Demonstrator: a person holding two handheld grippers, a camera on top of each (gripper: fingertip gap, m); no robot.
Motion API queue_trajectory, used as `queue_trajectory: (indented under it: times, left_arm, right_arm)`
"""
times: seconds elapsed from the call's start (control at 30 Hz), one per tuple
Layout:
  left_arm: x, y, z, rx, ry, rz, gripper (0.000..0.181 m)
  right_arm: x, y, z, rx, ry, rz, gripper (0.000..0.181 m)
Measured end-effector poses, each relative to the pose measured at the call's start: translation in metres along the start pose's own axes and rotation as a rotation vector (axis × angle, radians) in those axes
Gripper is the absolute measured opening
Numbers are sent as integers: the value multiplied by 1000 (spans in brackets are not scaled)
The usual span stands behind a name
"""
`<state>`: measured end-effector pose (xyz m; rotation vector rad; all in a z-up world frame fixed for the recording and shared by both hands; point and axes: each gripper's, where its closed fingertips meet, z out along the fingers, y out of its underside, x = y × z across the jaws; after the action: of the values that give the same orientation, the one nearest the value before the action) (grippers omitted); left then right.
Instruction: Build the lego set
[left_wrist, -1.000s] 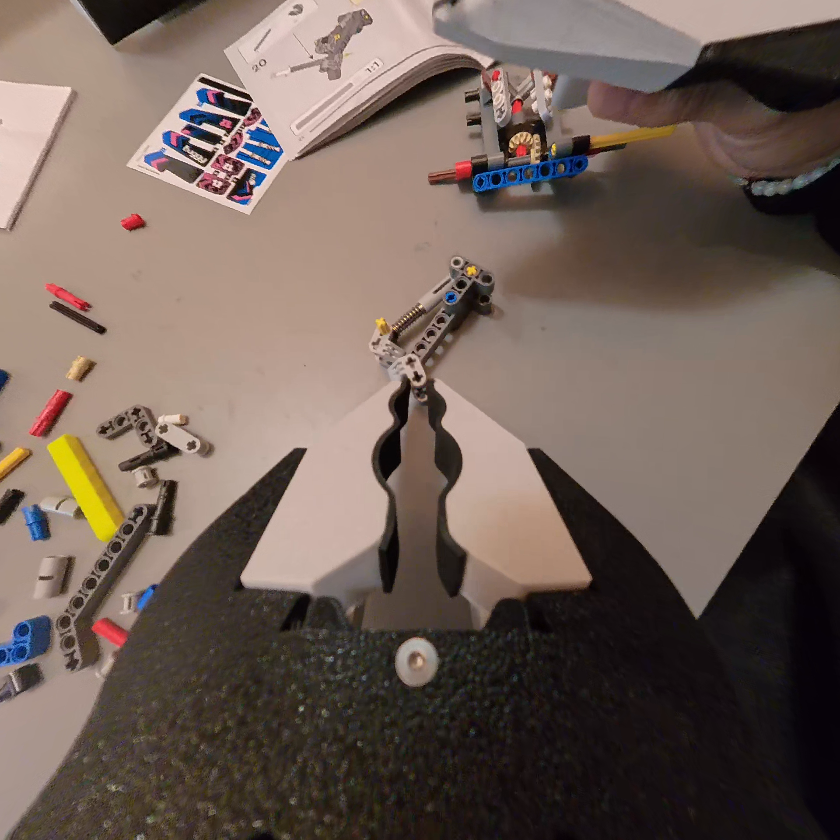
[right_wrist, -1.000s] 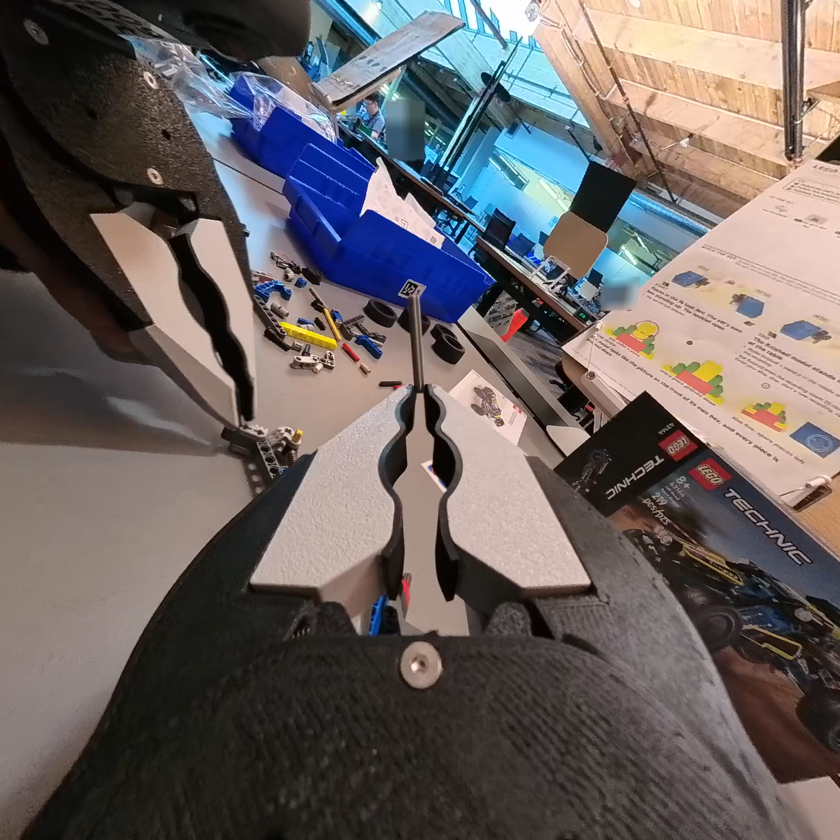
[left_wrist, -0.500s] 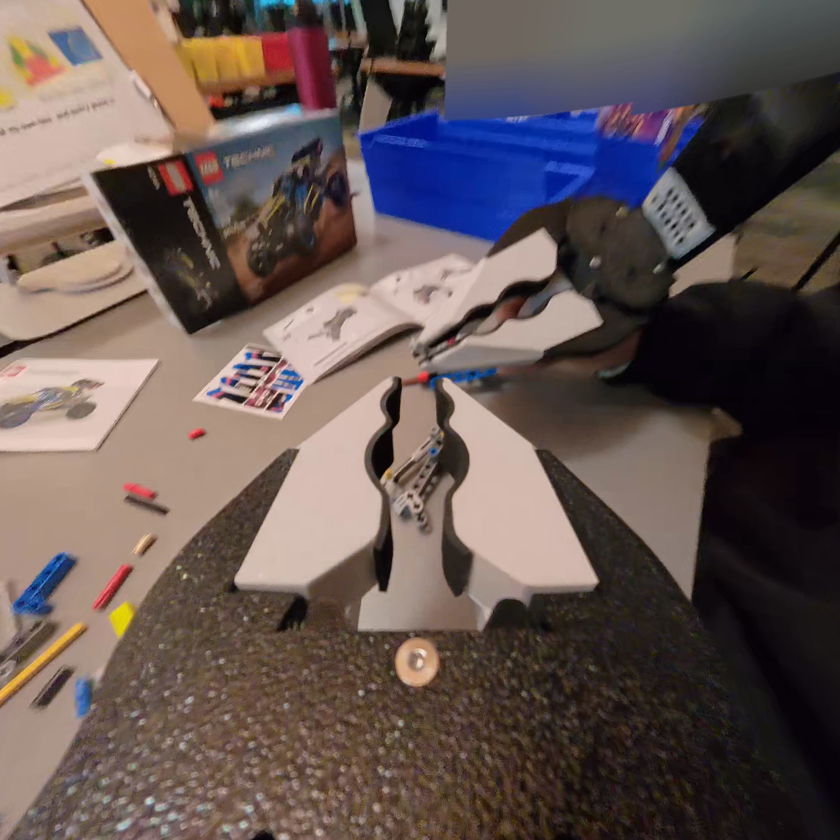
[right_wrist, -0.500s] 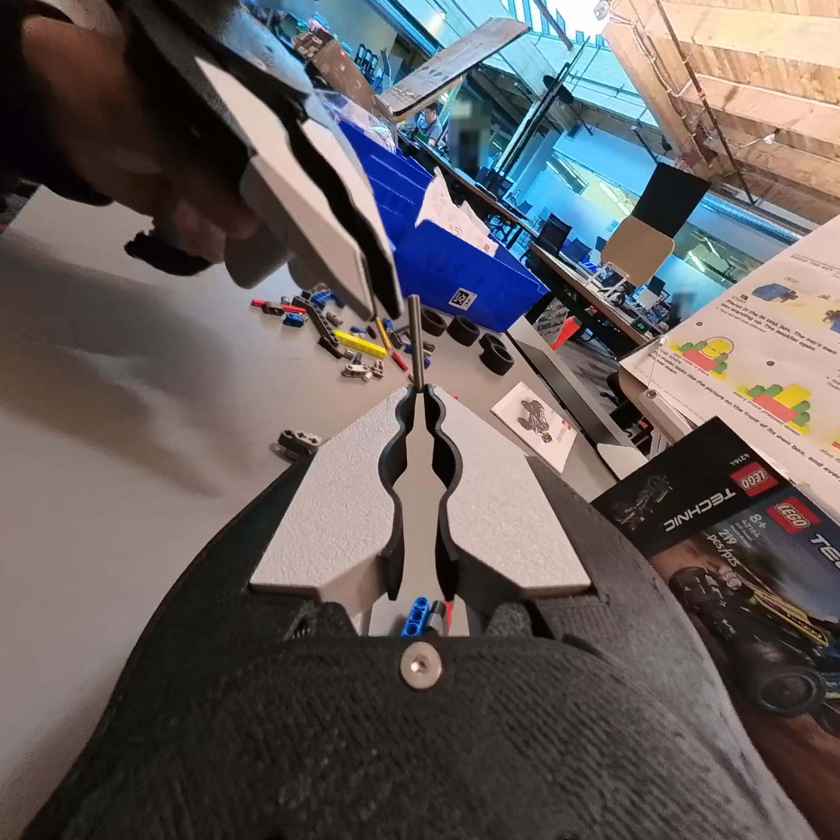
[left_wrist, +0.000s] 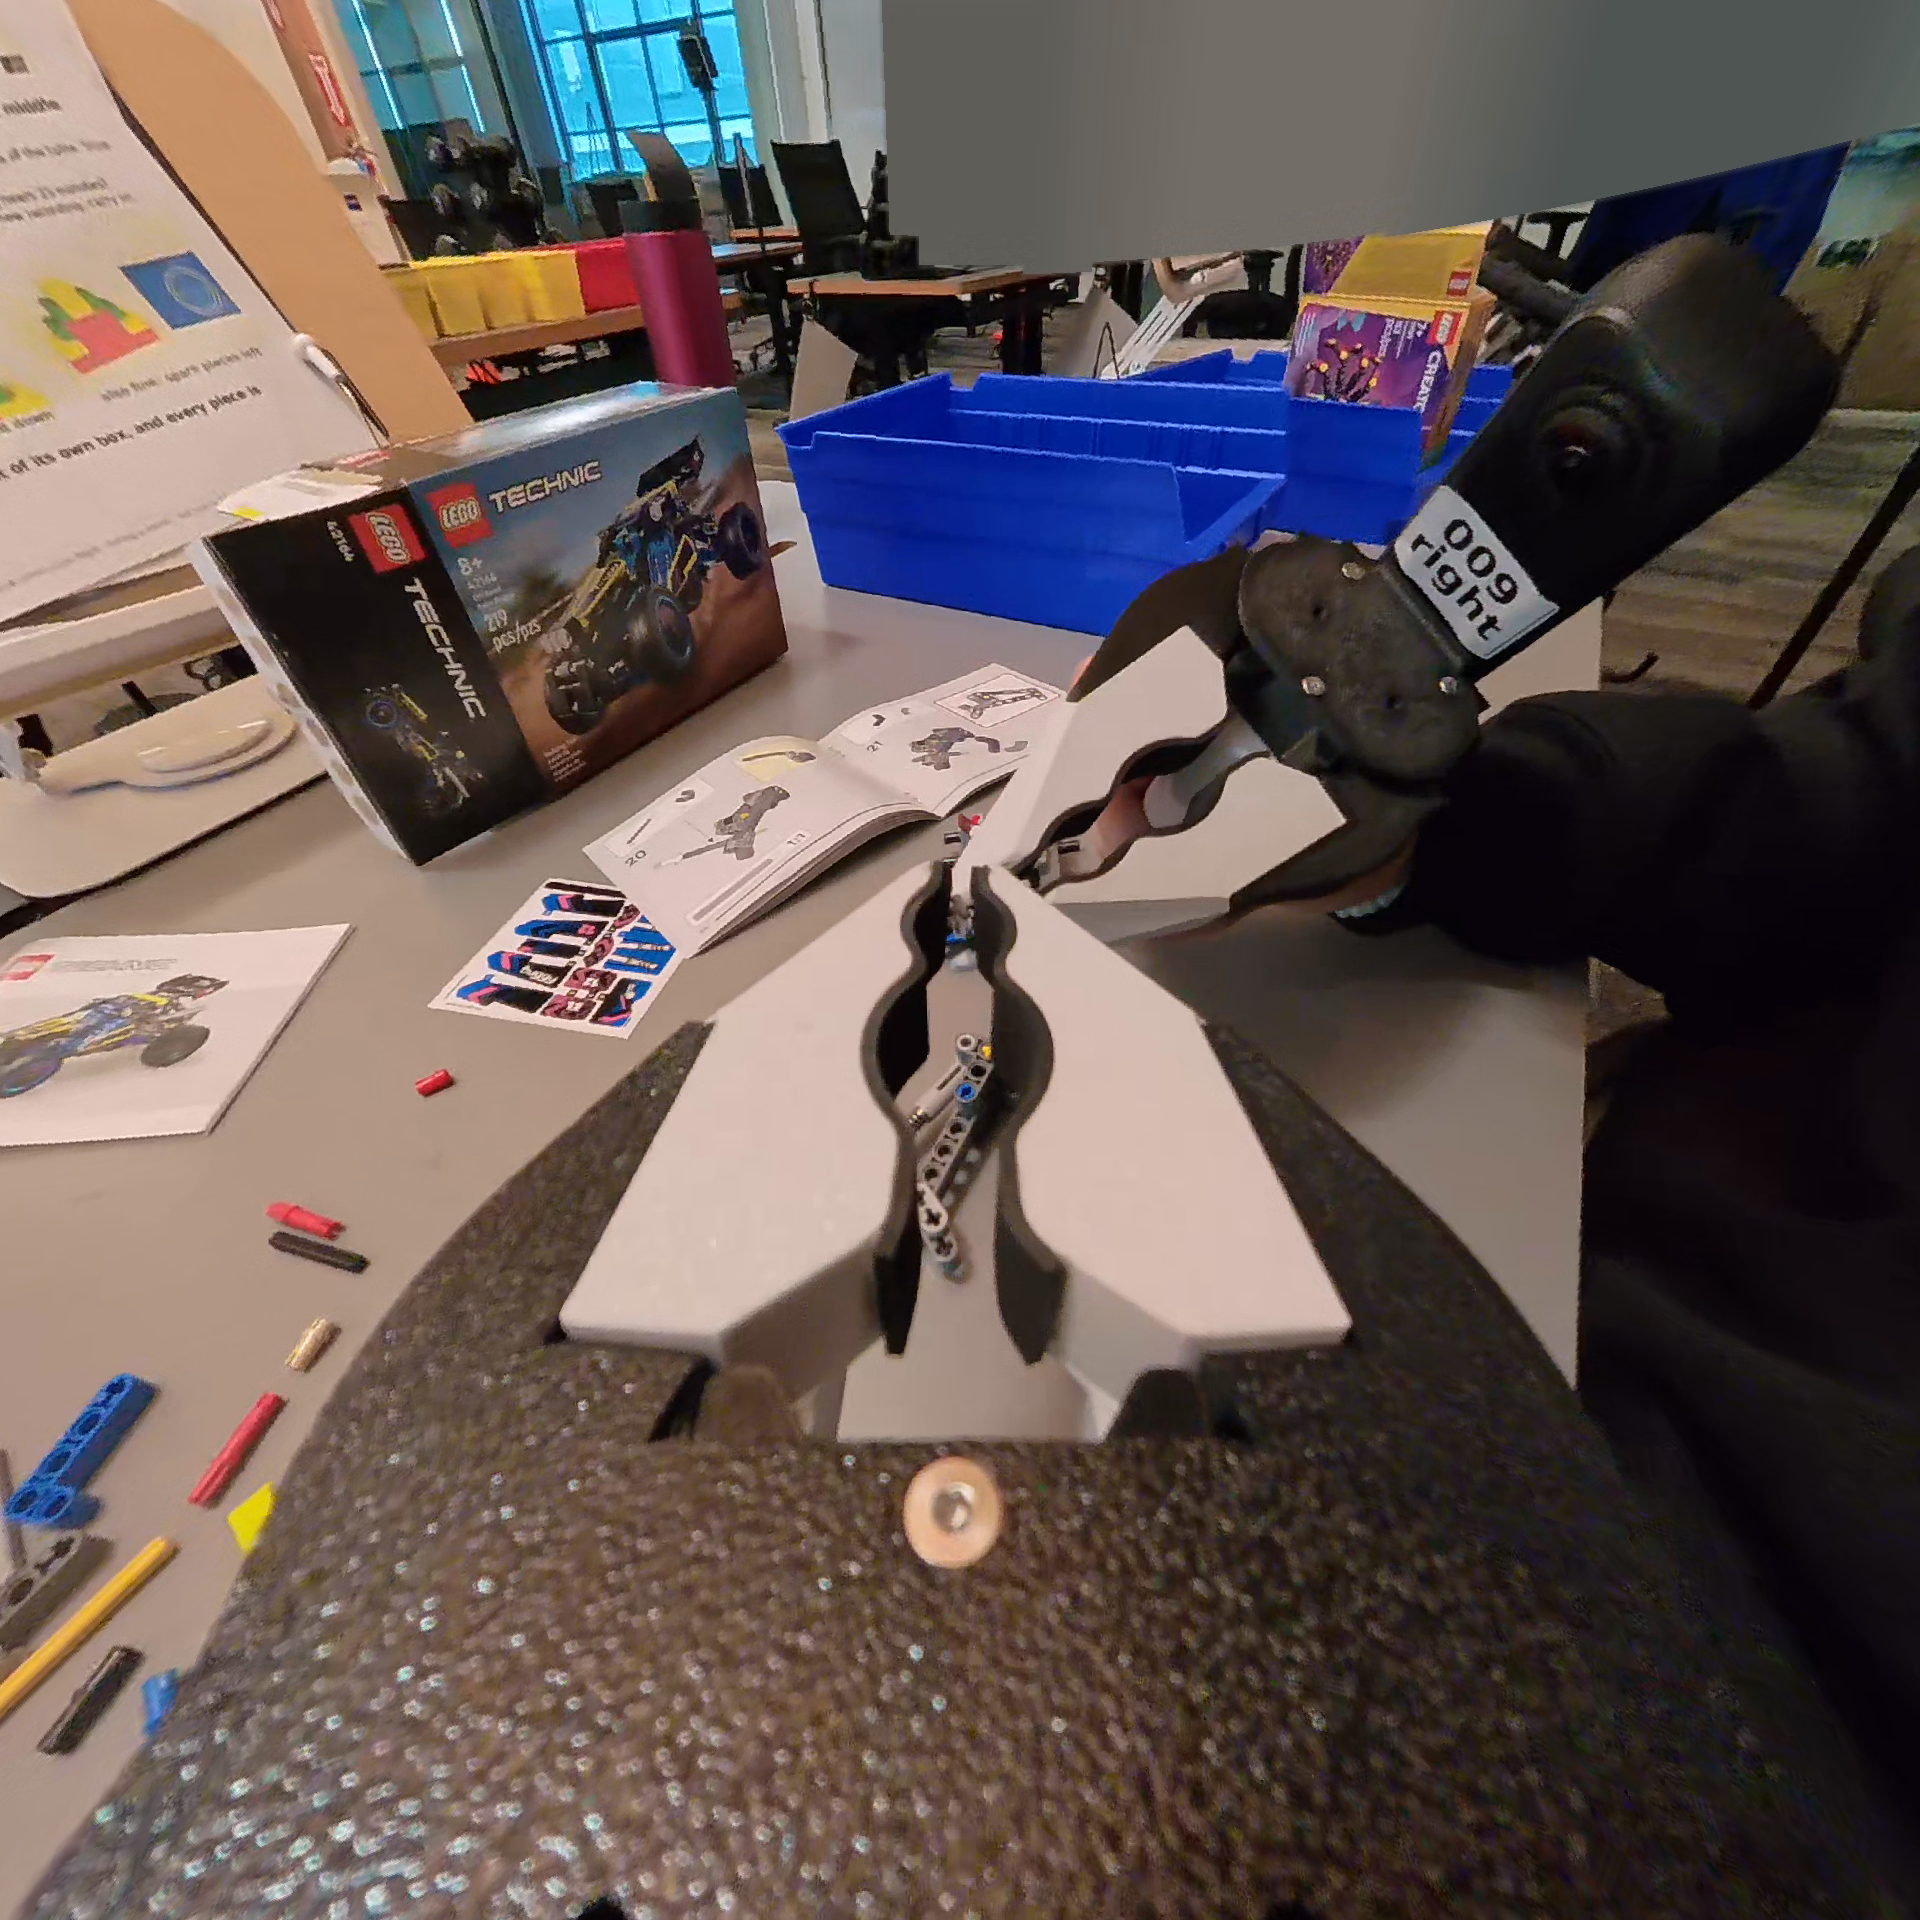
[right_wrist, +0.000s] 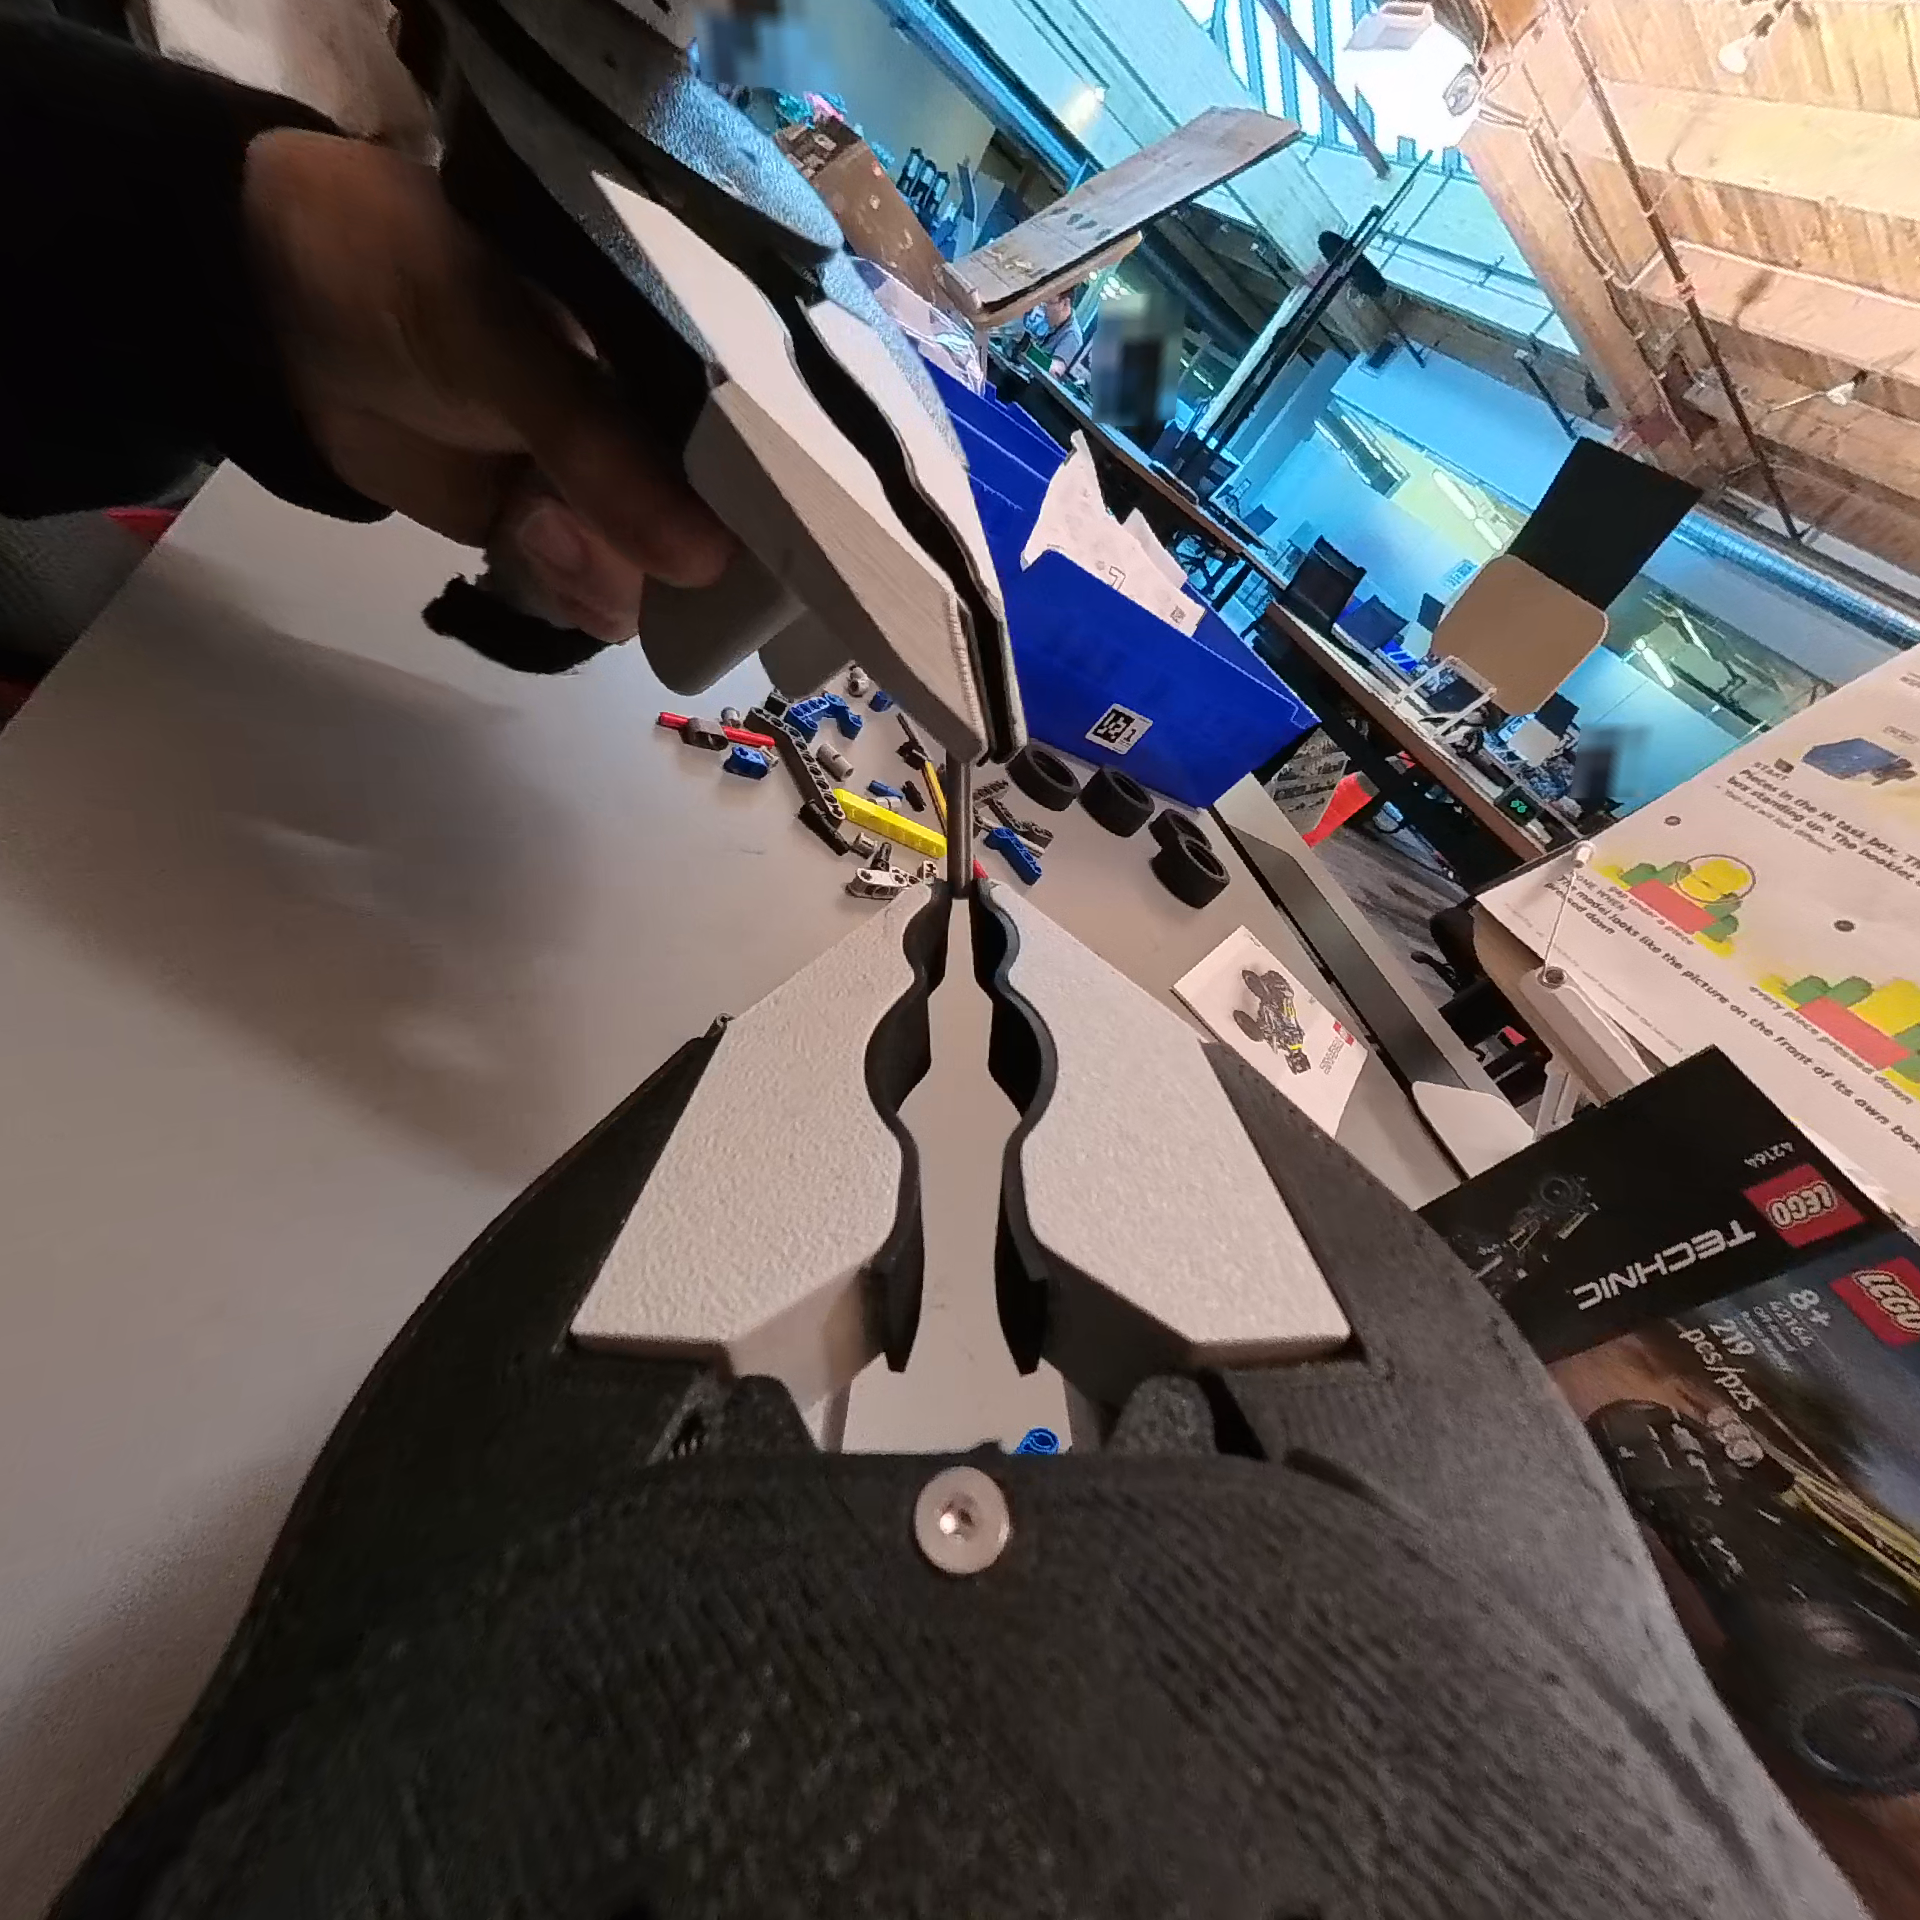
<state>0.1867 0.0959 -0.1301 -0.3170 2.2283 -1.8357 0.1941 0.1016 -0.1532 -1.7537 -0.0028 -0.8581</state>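
My right gripper (right_wrist: 961, 891) is shut on a thin dark axle (right_wrist: 962, 821) that sticks out past its tips. My left gripper (right_wrist: 982, 740) comes in from above with its fingers closed together on the axle's far end. In the left wrist view my left gripper (left_wrist: 961, 883) meets the right gripper (left_wrist: 1039, 862) tip to tip above the table. A grey sub-assembly with a spring (left_wrist: 951, 1153) lies on the table below, seen through the gap between the left fingers. A bit of the blue-beamed model (left_wrist: 961, 951) shows just past the tips.
The set box (left_wrist: 488, 623), the open instruction booklet (left_wrist: 810, 790), a sticker sheet (left_wrist: 561, 966) and a leaflet (left_wrist: 125, 1018) lie ahead and to the left. Blue bins (left_wrist: 1018, 499) stand behind. Loose pieces (right_wrist: 831, 769) and black tyres (right_wrist: 1117, 800) lie on the table. The tips of both grippers are at nearly the same place.
My left gripper left the grey sub-assembly on the table, rose and tilted up, and closed on the far end of the axle. My right gripper kept hold of the axle.
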Motion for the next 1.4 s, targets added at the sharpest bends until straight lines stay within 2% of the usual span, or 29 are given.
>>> queue_trajectory:
  times: [0.43, 0.67, 0.93, 1.2, 1.3, 1.4]
  left_arm:
    - [-4, -1, -6, 4, -3, 15, 8]
    - [-4, 2, -5, 0, -6, 24, 1]
    - [-2, 0, -5, 14, 12, 24, 2]
    - [-12, 21, -9, -138, 6, 39, 1]
    - [-19, 37, -12, -222, 73, -19, 1]
    - [-21, 49, -10, -276, 160, 1, 1]
  right_arm:
    - [7, 2, -2, -14, 30, 21, 2]
    - [6, 1, -2, -6, 21, 25, 2]
    - [4, 2, -1, -21, 14, 17, 2]
    - [-12, 20, 6, -125, -65, -37, 4]
    - [-21, 25, 8, -183, -116, -13, 6]
    - [-34, 29, 12, -282, -142, 42, 3]
